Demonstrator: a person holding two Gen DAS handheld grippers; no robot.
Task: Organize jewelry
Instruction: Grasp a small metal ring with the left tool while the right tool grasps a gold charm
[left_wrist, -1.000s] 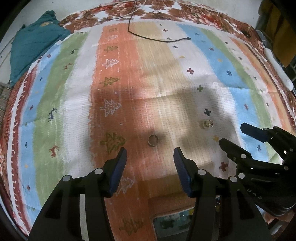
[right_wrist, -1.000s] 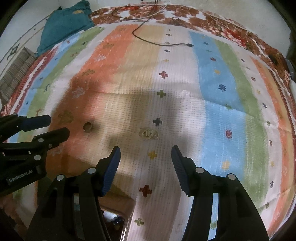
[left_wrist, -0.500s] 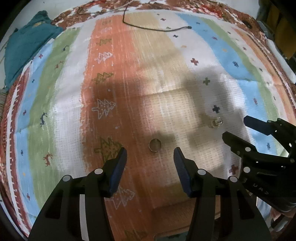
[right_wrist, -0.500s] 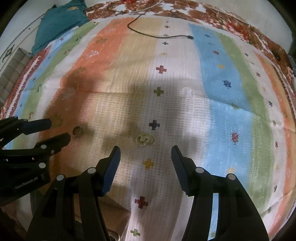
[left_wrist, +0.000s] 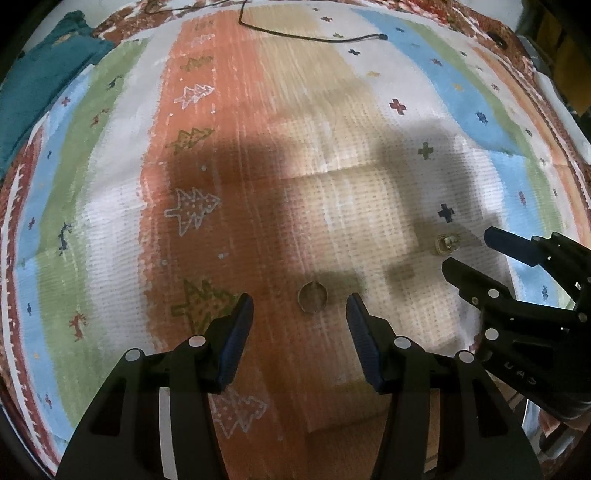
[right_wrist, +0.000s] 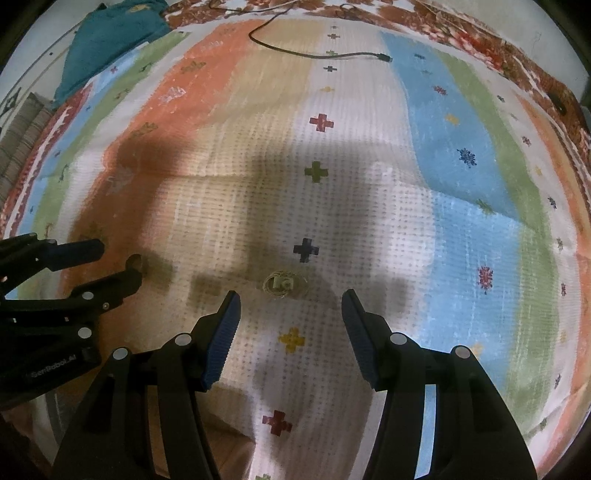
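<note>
A plain metal ring (left_wrist: 312, 297) lies flat on the orange stripe of the cloth. My left gripper (left_wrist: 300, 306) is open and empty, its fingertips on either side of the ring, just above it. A small coiled gold chain with a pale pendant (right_wrist: 282, 284) lies on the white stripe; it also shows in the left wrist view (left_wrist: 447, 243). My right gripper (right_wrist: 290, 301) is open and empty, its fingertips just short of the chain on both sides. The ring (right_wrist: 136, 261) shows half hidden behind the left gripper's finger in the right wrist view.
A striped, patterned cloth (left_wrist: 258, 147) covers the surface. A black cable (right_wrist: 314, 53) lies across its far part. A teal cloth (right_wrist: 110, 37) is bunched at the far left corner. A darker, flat shape (left_wrist: 351, 435) lies under the cloth's near edge between the grippers.
Both grippers have moved forward and down toward the cloth. The ring now sits between the left fingertips and the chain close in front of the right fingertips. Both stay open.
</note>
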